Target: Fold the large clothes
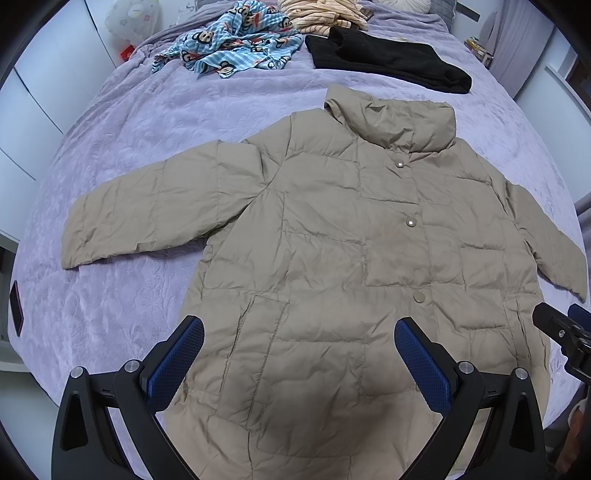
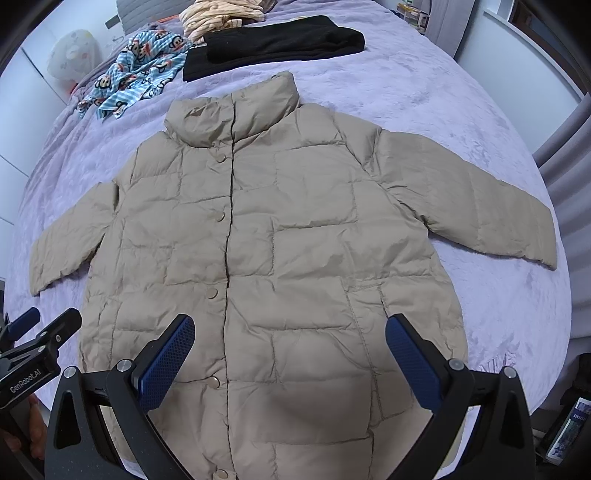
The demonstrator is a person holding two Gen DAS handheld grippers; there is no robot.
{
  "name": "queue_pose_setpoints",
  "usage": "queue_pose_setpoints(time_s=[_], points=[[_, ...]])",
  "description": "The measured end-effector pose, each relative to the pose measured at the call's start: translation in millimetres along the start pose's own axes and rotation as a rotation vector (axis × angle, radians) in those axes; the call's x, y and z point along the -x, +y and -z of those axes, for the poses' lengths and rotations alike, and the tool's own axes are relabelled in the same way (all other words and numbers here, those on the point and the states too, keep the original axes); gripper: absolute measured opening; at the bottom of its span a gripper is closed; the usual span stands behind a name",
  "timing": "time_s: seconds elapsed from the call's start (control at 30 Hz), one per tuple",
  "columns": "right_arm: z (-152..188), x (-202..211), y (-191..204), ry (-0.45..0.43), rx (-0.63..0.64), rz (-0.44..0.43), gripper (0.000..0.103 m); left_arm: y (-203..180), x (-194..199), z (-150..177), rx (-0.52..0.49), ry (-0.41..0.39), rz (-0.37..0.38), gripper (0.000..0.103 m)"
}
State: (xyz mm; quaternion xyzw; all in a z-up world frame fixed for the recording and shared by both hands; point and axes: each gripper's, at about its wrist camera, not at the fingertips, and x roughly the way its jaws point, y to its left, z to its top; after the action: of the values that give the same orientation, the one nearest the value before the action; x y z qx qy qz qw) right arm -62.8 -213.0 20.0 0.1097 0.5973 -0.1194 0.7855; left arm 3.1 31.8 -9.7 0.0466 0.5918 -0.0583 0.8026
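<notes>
one beige jacket, three other garments, two grippers

A tan puffer jacket covers most of the near and middle bed, sleeves spread to both sides. Bare purple cover lies open left of the left sleeve, right of the right sleeve, and in a band between collar and far clutter. At the far end a black garment, a blue printed cloth and a striped peach bundle block the way. Both claws, left claw and right claw, hang spread wide over the hem.
</notes>
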Motion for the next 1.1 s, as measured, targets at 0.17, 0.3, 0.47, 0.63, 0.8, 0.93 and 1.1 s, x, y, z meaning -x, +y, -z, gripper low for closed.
queue_pose_setpoints(time_s=[0.17, 0.3, 0.47, 0.63, 0.8, 0.93, 1.1], points=[[-1.8, -1.3, 0.8, 0.006, 0.001, 0.003, 0.103, 1.1, -1.4, -0.4, 0.004, 0.005, 0.004, 0.103], [-1.9, -1.8, 1.7, 0.011, 0.002, 0.007, 0.103, 3.7, -3.2, -1.4, 0.013, 0.011, 0.009, 0.103], [-0.2, -1.8, 4.1, 0.018, -0.001, 0.013, 0.103, 9.5, -6.0, -2.3, 0.022, 0.018, 0.021, 0.103], [0.6, -2.0, 8.4, 0.015, -0.006, 0.022, 0.103, 16.8, -9.0, -2.2, 0.024, 0.019, 0.006, 0.103], [2.4, -0.3, 15.8, -0.001, -0.007, 0.018, 0.103, 35.2, -17.3, 0.0, 0.048, 0.048, 0.053, 0.103], [3.4, -0.4, 26.6, -0.008, -0.006, -0.013, 0.103, 54.0, -23.6, 5.2, 0.075, 0.046, 0.094, 0.103], [10.5, -12.7, 57.1, 0.005, 0.030, -0.043, 0.103, 94.5, -43.4, 9.0, 0.146, 0.055, 0.142, 0.103]])
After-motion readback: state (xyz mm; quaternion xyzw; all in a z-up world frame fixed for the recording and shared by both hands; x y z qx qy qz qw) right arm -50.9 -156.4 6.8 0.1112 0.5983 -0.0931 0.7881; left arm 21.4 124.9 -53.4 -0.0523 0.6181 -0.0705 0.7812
